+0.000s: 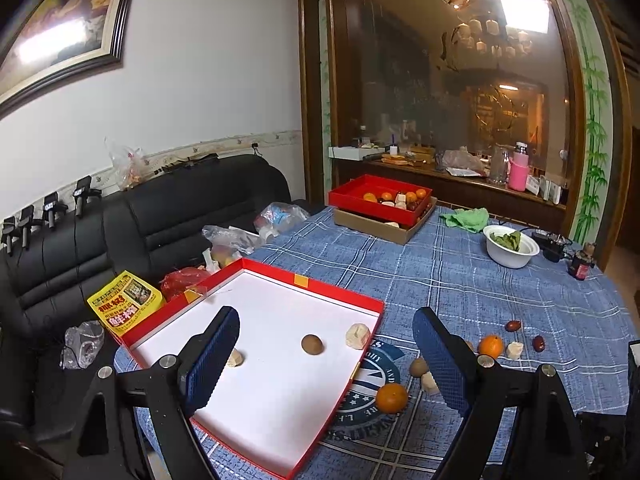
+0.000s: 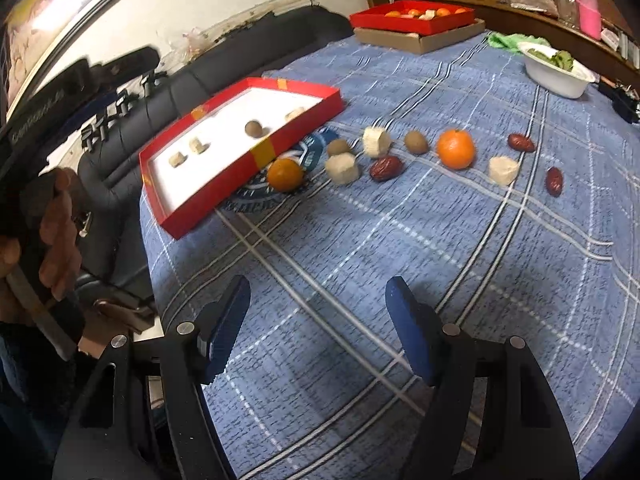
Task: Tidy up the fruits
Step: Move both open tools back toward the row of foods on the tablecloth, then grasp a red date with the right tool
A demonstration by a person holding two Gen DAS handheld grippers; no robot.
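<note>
Hovering over the near red tray (image 1: 256,412), the left gripper (image 1: 324,356) has its fingers spread with nothing between them. Inside the tray, from left to right, lie two pale chunks (image 2: 177,159), a brown fruit (image 1: 312,344) and another pale chunk (image 1: 357,336) against the tray's right wall. Just right of the tray, on the blue checked cloth (image 2: 360,264), sit an orange (image 2: 285,175), two more brown fruits (image 2: 338,147), pale chunks (image 2: 342,168) and a red date (image 2: 386,168). Further right of the tray come a second orange (image 2: 455,149), a pale chunk (image 2: 504,169) and two more dates (image 2: 554,181). The right gripper (image 2: 318,328) hangs over bare cloth, well short of the tray and the fruit row, its fingers spread and empty. Beyond the tray, at the far table edge, a second red tray (image 1: 380,200) holds oranges and pale pieces, with a white bowl (image 1: 511,246) to its right.
</note>
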